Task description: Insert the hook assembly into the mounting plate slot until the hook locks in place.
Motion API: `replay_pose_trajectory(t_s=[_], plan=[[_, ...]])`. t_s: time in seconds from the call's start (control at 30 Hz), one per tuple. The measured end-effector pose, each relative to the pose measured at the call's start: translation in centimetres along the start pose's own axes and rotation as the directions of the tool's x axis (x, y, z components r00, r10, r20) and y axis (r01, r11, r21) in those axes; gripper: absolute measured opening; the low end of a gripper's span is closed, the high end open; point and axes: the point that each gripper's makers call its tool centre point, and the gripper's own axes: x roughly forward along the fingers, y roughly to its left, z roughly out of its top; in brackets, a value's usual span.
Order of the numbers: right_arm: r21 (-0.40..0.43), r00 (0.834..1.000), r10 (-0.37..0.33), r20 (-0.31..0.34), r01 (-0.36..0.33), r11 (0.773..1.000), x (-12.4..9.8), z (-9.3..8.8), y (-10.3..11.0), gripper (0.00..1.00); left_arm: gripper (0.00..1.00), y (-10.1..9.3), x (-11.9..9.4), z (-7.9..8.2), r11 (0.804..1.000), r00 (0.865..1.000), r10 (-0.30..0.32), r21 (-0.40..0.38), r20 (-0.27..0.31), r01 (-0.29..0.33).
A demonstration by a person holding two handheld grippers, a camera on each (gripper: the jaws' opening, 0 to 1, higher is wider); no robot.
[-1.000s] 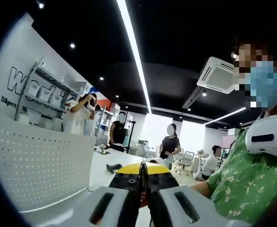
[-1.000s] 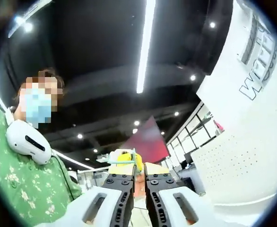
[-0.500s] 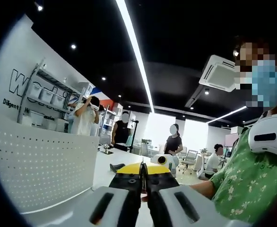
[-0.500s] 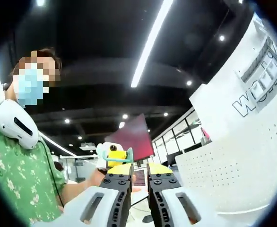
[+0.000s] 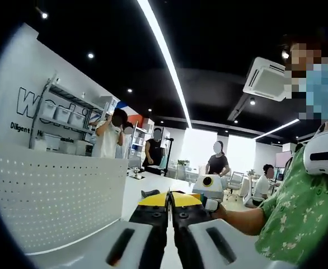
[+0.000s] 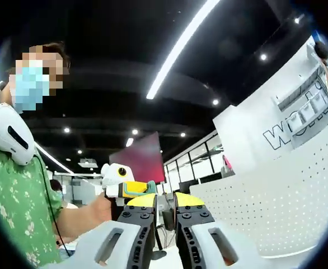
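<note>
Left gripper [image 5: 169, 197]: jaws together, yellow tips meeting, nothing visible between them. Right gripper [image 6: 158, 199]: jaws near-together, narrow gap, hold cannot be told. Versus 1.0 s ago, both views have swung; the other gripper now shows beside each pair of tips. Both point level and forward over the white table [image 5: 144, 186]. Hook assembly, mounting plate: not identifiable.

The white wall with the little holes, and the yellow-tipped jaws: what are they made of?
The wall looks like painted perforated sheet, probably metal: even rows of dots, matte white. The left gripper seems moulded plastic: glossy yellow tips, black blocks with screw holes.
</note>
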Motion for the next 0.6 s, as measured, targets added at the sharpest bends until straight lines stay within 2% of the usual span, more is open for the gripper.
replay_pose_trajectory(t_s=[0.2,0.33,0.6], plan=[[-0.065,0.999,-0.036,-0.04,0.033,0.997,-0.1,-0.2,0.2,0.12,0.02,1.3,0.2,-0.7,0.998,0.998,0.056,0.041,-0.035,-0.055],[-0.136,0.994,-0.071,-0.089,0.059,0.989,-0.2,-0.8,0.2,0.13,0.02,2.1,0.3,-1.0,0.994,0.995,0.092,0.056,-0.045,-0.09],[-0.188,0.986,-0.12,-0.115,0.097,0.977,-0.1,-0.7,0.3,0.13,0.02,3.1,0.8,-1.5,0.985,0.986,0.157,0.079,-0.052,-0.152]])
